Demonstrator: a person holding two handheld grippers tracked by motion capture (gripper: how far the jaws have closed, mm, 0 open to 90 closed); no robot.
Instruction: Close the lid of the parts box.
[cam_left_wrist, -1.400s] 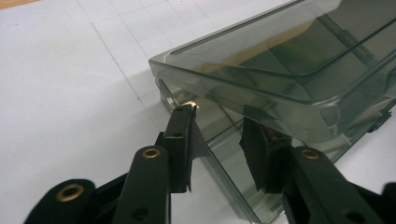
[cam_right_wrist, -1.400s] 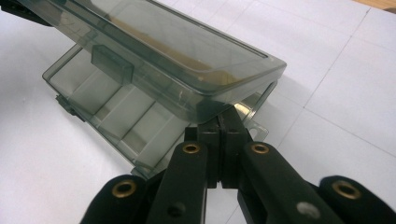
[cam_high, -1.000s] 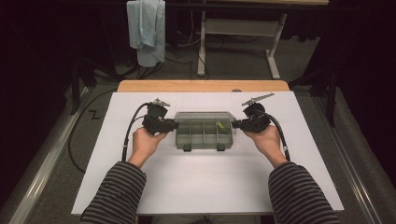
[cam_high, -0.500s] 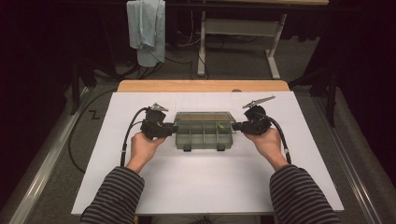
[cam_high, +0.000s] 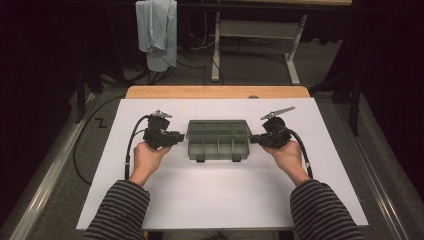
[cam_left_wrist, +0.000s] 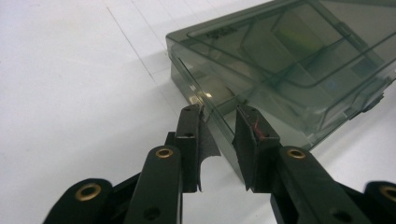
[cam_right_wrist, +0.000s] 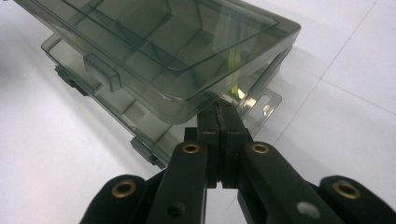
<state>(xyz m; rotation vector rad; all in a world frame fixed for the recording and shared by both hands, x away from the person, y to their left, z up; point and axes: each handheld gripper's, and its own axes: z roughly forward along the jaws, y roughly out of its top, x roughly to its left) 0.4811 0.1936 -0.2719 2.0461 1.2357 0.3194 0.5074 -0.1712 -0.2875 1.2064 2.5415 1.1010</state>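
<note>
A smoky clear compartment box (cam_high: 217, 140) lies in the middle of the white table top. My left gripper (cam_high: 181, 138) is at its left end. In the left gripper view the left gripper (cam_left_wrist: 217, 114) has a gap between its jaws, which have just been closing. The box's (cam_left_wrist: 289, 70) thin end wall stands in that gap and the pads do not press it. My right gripper (cam_high: 251, 139) is at the right end. In the right gripper view the right gripper (cam_right_wrist: 219, 107) is shut on the rim of the lid (cam_right_wrist: 154, 42), which sits slightly raised over the base (cam_right_wrist: 126, 116).
The white sheet (cam_high: 225, 200) covers the table, with a wooden strip (cam_high: 215, 92) along its far edge. A pale blue cloth (cam_high: 157, 30) hangs beyond the table, and a desk frame (cam_high: 260, 35) stands on the floor behind. Cables trail from both grippers.
The left gripper has edged slightly toward the near side along the box's left end. The box and the right gripper have kept their places.
</note>
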